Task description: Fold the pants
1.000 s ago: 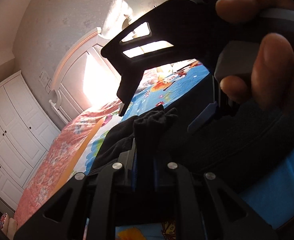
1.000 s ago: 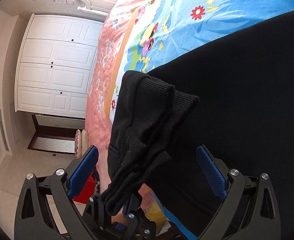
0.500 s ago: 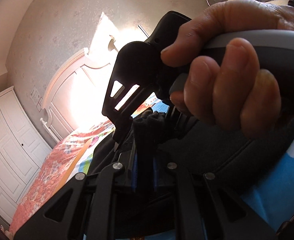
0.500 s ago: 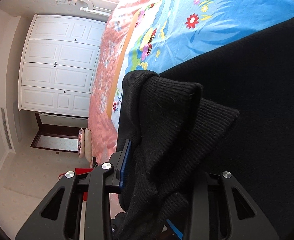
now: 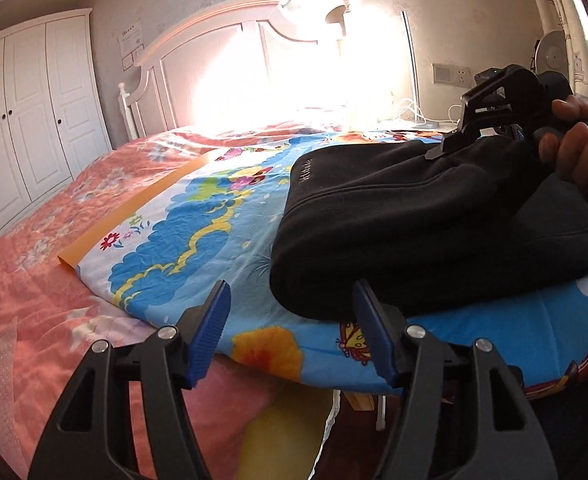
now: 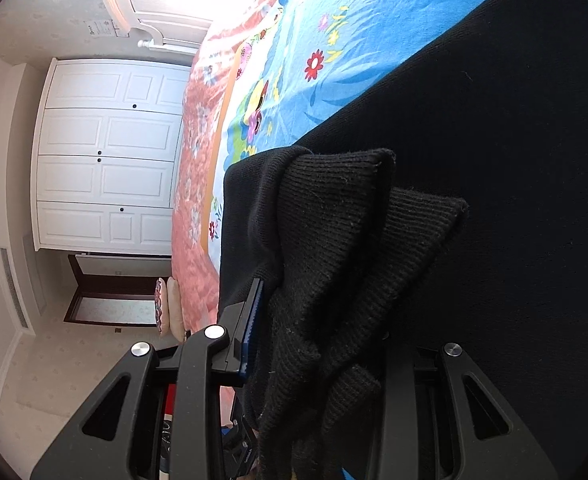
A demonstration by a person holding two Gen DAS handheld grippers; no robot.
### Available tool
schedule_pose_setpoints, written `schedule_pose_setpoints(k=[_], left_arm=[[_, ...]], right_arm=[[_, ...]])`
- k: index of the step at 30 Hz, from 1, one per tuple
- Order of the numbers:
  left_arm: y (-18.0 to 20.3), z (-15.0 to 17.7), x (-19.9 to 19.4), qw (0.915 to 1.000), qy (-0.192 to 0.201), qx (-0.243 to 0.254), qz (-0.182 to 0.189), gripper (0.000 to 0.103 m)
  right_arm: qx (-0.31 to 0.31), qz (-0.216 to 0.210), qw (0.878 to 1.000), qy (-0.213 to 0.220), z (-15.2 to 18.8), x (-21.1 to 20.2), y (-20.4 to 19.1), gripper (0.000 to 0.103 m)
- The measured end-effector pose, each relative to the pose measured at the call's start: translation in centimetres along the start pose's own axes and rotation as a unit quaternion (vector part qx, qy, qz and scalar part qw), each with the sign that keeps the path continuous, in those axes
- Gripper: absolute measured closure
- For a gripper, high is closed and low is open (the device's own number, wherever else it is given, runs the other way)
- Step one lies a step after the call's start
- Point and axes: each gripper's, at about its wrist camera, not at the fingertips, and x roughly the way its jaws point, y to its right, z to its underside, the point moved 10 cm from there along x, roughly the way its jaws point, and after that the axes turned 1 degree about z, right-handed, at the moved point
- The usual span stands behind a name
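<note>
Since a second ago the left gripper (image 5: 290, 332) has let go of the black knit pants (image 5: 413, 220) and drawn back, its blue-padded fingers (image 5: 210, 334) now wide apart and empty, while the right gripper (image 6: 317, 344) has closed on the ribbed cuffs (image 6: 357, 232). The pants lie on the blue cartoon-printed sheet (image 5: 198, 216) of the bed. To fold well, I think the right gripper should carry the cuffs low and straight over the pants, so the edges meet evenly.

Released by the left hand-held gripper (image 5: 290, 330): blue pads parted and bare, no longer pinched on the ribbed cuffs (clamped there a second ago). Closed meanwhile on those cuffs (image 6: 345, 240), the right hand-held gripper (image 6: 317, 344), wide open a second ago. Now folded over on the bed (image 5: 46, 280), the black pants (image 5: 405, 224).
</note>
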Motion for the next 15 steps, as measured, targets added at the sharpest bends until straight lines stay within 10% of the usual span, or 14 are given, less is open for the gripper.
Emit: schedule_pose_setpoints(k=[15], left_arm=[[1.2,0.0,2.3,0.9965,-0.037,-0.071,0.025,0.043]], right_arm=[[-0.015,0.001,0.998,0.062,-1.5,-5.0,-2.5,0.07]])
